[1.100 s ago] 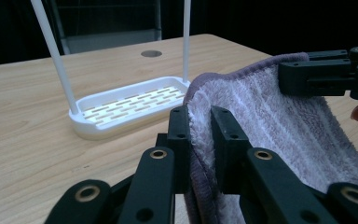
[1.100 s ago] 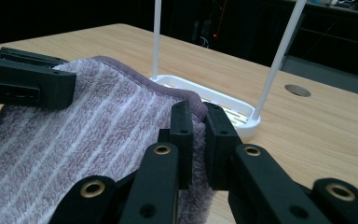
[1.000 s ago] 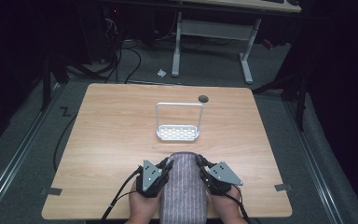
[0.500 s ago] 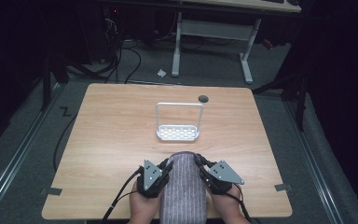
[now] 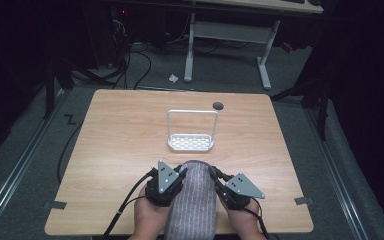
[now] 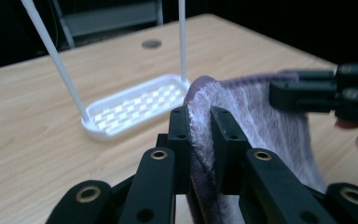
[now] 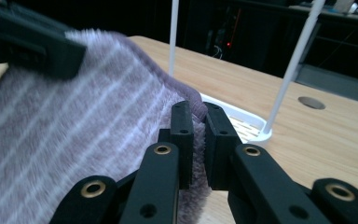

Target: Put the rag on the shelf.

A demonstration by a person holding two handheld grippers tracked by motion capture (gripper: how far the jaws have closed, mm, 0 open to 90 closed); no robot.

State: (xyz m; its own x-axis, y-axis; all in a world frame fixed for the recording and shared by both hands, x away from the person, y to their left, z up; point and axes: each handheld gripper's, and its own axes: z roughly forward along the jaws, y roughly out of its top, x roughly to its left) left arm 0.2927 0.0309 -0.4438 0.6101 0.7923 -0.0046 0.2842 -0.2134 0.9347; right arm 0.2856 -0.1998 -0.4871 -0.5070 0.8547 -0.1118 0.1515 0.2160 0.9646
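Purple striped towel (image 5: 194,200) lies at the bottom centre of the high view, stretched between two grippers and running off the near table edge. At its left edge the left gripper (image 5: 179,172) has its jaws pinching the plush border, as its own view shows, pile squeezed between the pads (image 6: 199,140). At the right edge, the right gripper (image 5: 215,176) likewise nips the cloth, seen close in the right gripper view (image 7: 198,135).

Just above the towel's far end, near the middle of the high view, stands a white rack (image 5: 191,142): a perforated base with a thin upright hoop. The likely step is carrying the towel forward to drape it over that hoop. Doing it well probably means keeping both pinches firm, lifting the two corners evenly so the cloth stays taut, and clearing the top bar before lowering, since the light rack could tip if snagged.

Further up, a dark round grommet (image 5: 218,105) sits near the far edge of the wooden table (image 5: 120,135).

Count: one towel, one rack, two grippers, one grommet, one table.
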